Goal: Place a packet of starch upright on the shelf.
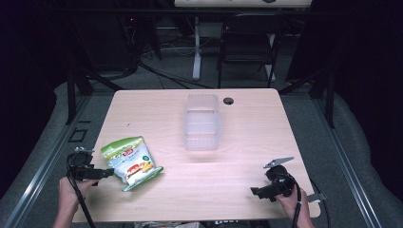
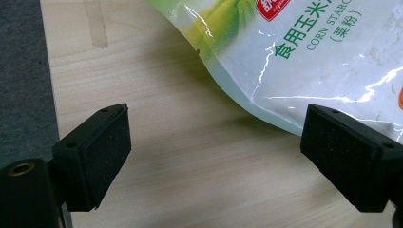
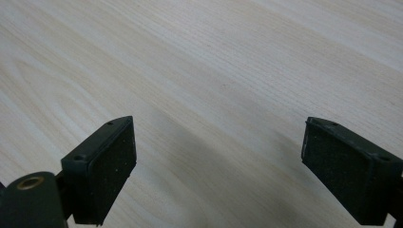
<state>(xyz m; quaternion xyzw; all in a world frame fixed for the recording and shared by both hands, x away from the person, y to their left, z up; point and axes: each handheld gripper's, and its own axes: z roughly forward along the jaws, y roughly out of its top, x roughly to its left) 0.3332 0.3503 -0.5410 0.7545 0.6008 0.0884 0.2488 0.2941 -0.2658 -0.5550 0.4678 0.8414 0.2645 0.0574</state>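
Approaching the corn starch bag (image 1: pixel 130 162) is the step in hand, and it appears early in the work. The bag lies flat on the table (image 1: pixel 247 118) near its front left edge, not yet gripped or lifted. The left gripper (image 1: pixel 105 173) sits just beside the bag's lower edge, jaws spread wide and empty; in the left gripper view the bag (image 2: pixel 304 61) lies just ahead of them. The right gripper (image 1: pixel 255 192) hovers over bare wood at front right, jaws likewise released. A translucent container (image 1: pixel 202 122) stands mid-table, well apart. Grasping and moving the bag remain.
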